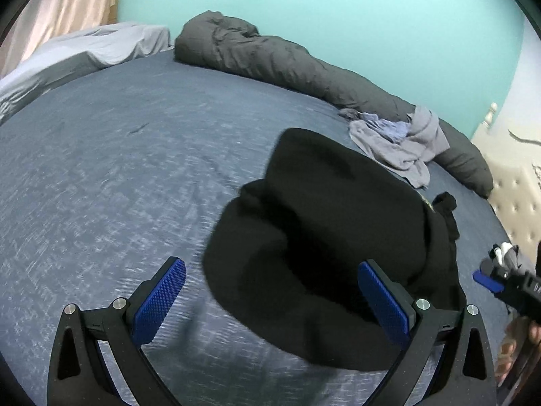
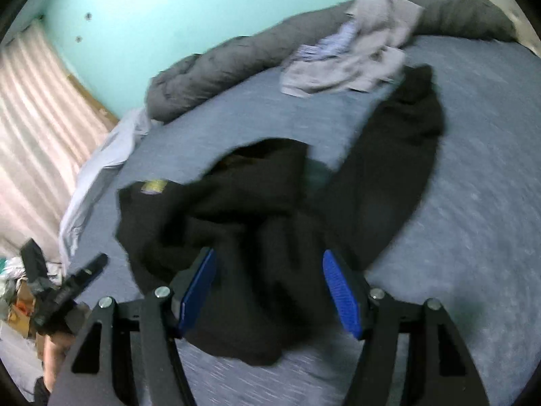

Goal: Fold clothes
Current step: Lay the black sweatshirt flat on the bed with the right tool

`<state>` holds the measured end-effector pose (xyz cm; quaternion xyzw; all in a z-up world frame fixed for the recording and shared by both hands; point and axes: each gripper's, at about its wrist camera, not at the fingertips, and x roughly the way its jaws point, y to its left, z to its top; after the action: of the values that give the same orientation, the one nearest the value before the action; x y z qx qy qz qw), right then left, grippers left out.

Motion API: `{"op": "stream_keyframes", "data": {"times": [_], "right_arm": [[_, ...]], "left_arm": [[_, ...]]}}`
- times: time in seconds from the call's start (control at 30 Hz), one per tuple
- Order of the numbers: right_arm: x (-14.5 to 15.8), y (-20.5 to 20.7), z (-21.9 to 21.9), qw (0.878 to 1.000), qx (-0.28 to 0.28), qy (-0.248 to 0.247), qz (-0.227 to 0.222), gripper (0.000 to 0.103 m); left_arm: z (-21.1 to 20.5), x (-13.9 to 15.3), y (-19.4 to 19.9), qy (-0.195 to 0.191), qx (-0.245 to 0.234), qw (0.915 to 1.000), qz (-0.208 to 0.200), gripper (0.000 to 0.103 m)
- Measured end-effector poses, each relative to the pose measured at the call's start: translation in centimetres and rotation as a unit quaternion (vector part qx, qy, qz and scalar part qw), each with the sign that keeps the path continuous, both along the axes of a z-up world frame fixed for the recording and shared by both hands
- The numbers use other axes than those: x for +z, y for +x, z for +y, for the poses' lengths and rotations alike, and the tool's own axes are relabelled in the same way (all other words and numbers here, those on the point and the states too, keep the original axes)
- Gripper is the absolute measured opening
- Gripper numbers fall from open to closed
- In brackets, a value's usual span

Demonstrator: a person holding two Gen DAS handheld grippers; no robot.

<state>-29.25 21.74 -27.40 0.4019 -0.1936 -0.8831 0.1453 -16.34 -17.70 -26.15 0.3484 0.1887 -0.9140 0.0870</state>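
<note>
Both claws gaping and empty, left gripper [image 1: 270, 301] and right gripper [image 2: 268, 291] over the black garment [image 2: 270, 209] heaped near on the bed [image 1: 101, 169] (sleeve flung far right): risk of pinching bunched layers, dragging folds crooked.

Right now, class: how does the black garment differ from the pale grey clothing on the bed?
The black garment is dark, while the pale grey clothing is light. The black garment lies near, spread out, with a yellow label; the pale grey clothing sits bunched up farther back, against the dark grey duvet. Both lie unfolded on the bed.
</note>
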Motion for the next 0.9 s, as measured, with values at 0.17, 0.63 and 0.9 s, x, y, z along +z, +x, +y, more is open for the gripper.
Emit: {"op": "stream_keyframes", "data": {"times": [0.17, 0.63, 0.9], "right_arm": [[0.8, -2.6, -6.8, 0.997, 0.070, 0.011, 0.004, 0.076], [-3.3, -3.0, -10.3, 0.993, 0.112, 0.046, -0.007, 0.008], [-3.4, 3.6, -8.0, 0.986, 0.152, 0.063, -0.001, 0.007]], "left_arm": [[-1.8, -0.5, 0.9, 0.008, 0.010, 0.9999, -0.001, 0.103], [-3.0, 0.6, 1.5, 0.009, 0.016, 0.9998, 0.010, 0.103], [0.4, 1.6, 1.6, 0.007, -0.048, 0.9987, 0.012, 0.103]]}}
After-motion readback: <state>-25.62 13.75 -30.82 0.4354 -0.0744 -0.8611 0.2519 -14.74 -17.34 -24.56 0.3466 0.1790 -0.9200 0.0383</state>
